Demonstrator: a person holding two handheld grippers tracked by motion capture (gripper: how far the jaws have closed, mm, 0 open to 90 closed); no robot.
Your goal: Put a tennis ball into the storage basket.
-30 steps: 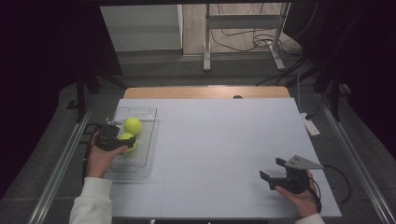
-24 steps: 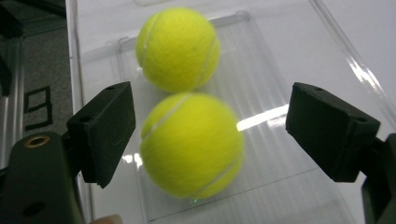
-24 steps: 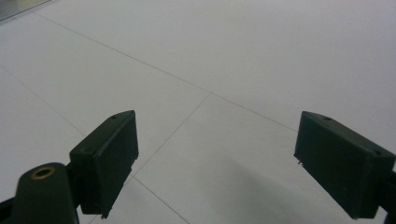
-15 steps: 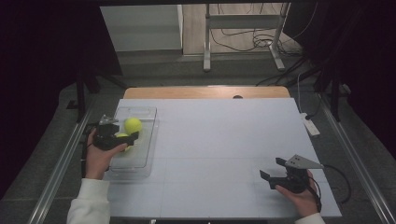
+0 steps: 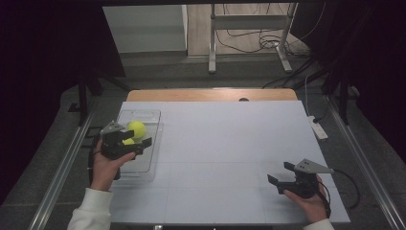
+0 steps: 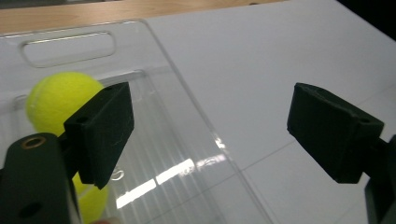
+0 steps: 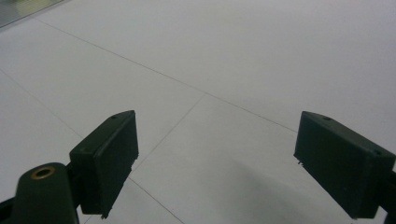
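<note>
Two yellow balls sat in the clear tray near the left edge of the table, and that was where the action was. The upper ball lay toward the tray's far end, in plain sight from the high view; the lower ball lay right beside it on the near side, half hidden behind the left claw. Whether the two balls touched, the pictures could not settle.

The left claw hung over the tray, held in the person's left hand, and its jaws had just been opening. They stood well apart, with nothing between them. From the left gripper view, the gap between the jaws looked out over the tray's right wall and the bare white table beyond. One ball peeked out behind the left jaw, near the tray's handle slot, and the other showed as a sliver below that jaw.

Over at the near right corner of the table, well apart from the tray, the right claw rested in the person's right hand. Its jaws were spread wide too, gripping nothing, and the right gripper view showed white table with faint seam lines between them.
</note>
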